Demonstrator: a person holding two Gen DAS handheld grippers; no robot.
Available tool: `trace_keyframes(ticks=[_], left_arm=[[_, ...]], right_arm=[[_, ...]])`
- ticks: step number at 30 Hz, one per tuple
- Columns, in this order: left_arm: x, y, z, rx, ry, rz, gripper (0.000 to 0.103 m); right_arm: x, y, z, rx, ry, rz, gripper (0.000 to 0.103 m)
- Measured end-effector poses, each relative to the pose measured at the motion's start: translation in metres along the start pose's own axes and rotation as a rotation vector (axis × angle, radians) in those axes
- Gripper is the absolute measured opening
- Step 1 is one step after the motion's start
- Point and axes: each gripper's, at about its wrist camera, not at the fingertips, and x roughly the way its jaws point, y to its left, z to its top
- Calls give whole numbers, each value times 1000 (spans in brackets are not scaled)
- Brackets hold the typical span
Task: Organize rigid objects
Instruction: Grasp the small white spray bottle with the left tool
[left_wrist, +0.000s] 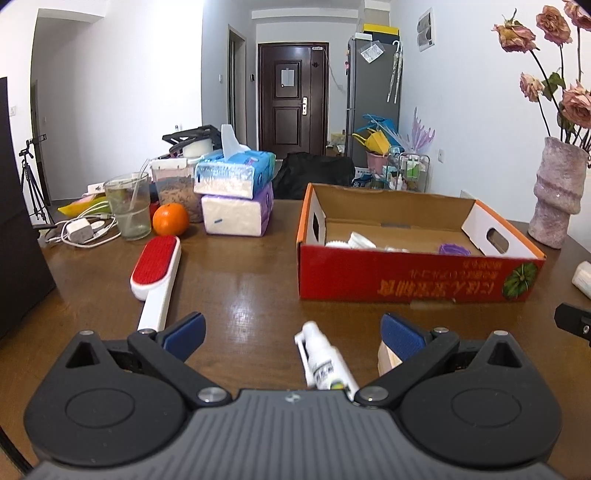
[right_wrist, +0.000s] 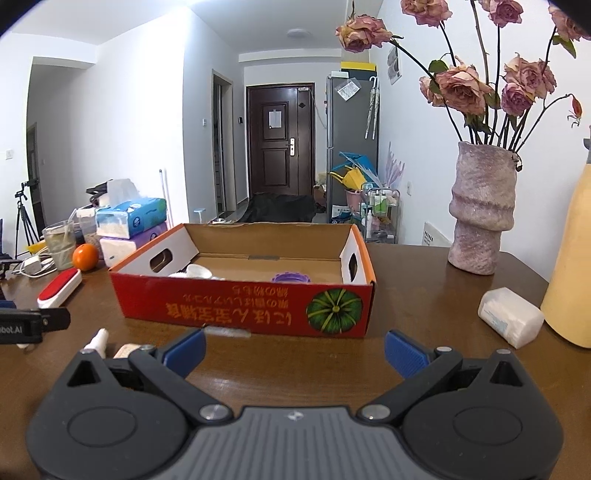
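Over the wooden table (left_wrist: 240, 288), both tools (left_wrist: 293, 334) (right_wrist: 295, 349) hover level, jaws spread.

In the left wrist view we see bare table (left_wrist: 251, 291) through the middle of the frame. The lint brush (left_wrist: 157, 271) borders it at left, the red box (left_wrist: 406, 280) at right, and a spray bottle (left_wrist: 325, 363) lies low in the centre. In the right wrist view, the box (right_wrist: 240, 306) blocks the centre; the vase (right_wrist: 482, 218) and white container (right_wrist: 511, 317) crowd the right.
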Motion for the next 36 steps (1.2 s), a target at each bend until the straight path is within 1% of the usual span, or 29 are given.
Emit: trace_keyframes(ticks=[8,13,24,29,33,34,35,36], left_arm=[[-14,0,-21,-6,29,-13,103],[-15,-2,-28,-4,42,-11,103],[11,-8,-31,-6,90,37,103],[24,-15,-30,13,90,70,103],[35,-18,-29,21,102,110,103],[38,-18,-28,18,108,113,101],[41,-17,-28,15,113,109,96],[43,-17,-27,13,121,102,94]], right_arm=[[-20,7,-19,-6,16,14,103],[-23,12,-32,-16,39,14,103],[-18,11,-37,-3,57,6,103],[-17,8,-36,5,59,9,103],[-15,5,-36,14,62,7,103],[-15,5,-36,15,63,7,103],[-15,4,-36,17,63,6,103],[-14,4,-36,18,64,5,103]])
